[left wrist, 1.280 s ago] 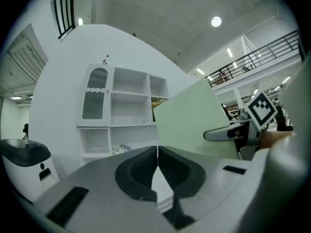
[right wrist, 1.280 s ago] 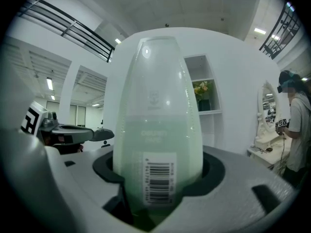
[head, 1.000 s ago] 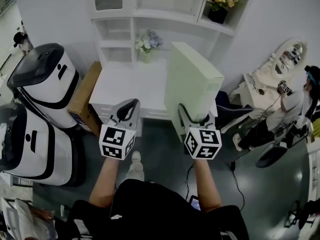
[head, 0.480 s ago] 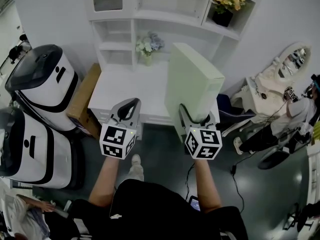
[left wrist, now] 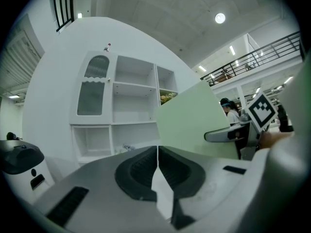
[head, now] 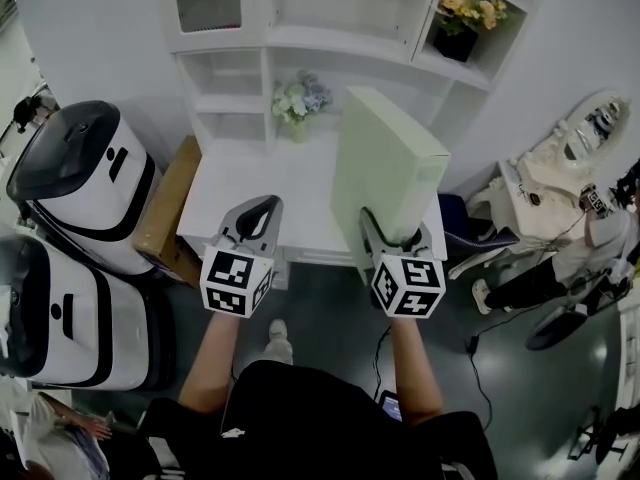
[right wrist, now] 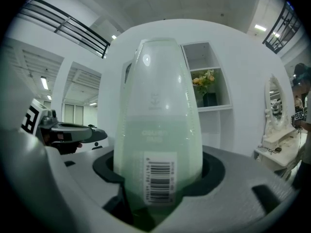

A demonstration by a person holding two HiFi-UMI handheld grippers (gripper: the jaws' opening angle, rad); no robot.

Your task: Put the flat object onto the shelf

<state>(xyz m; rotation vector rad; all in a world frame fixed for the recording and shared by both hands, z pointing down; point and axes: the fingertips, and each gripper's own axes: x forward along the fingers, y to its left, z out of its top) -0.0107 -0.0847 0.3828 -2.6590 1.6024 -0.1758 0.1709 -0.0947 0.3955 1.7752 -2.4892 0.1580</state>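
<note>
A flat pale green box [head: 385, 173] stands on edge in my right gripper [head: 392, 238], which is shut on its near end. In the right gripper view the flat green box [right wrist: 158, 130] fills the middle, barcode toward the camera, jaws pressed on both sides. My left gripper [head: 258, 215] is shut with nothing in it, held level beside the right one; its jaws [left wrist: 157, 171] meet in the left gripper view. Both hover over the near edge of the white desk [head: 260, 183] of the white shelf unit [head: 300, 28], whose open compartments [left wrist: 133, 103] lie ahead.
A small flower vase [head: 298, 103] stands at the back of the desk and a flower pot [head: 465, 23] in the upper right compartment. A brown cardboard box [head: 165, 203] leans at the desk's left. Two white machines [head: 80, 168] stand left. A person [head: 595, 238] sits right by a chair.
Both grippers and the green box have moved forward toward the shelf unit, side by side; the desk now lies closer under them. Grip unchanged.
</note>
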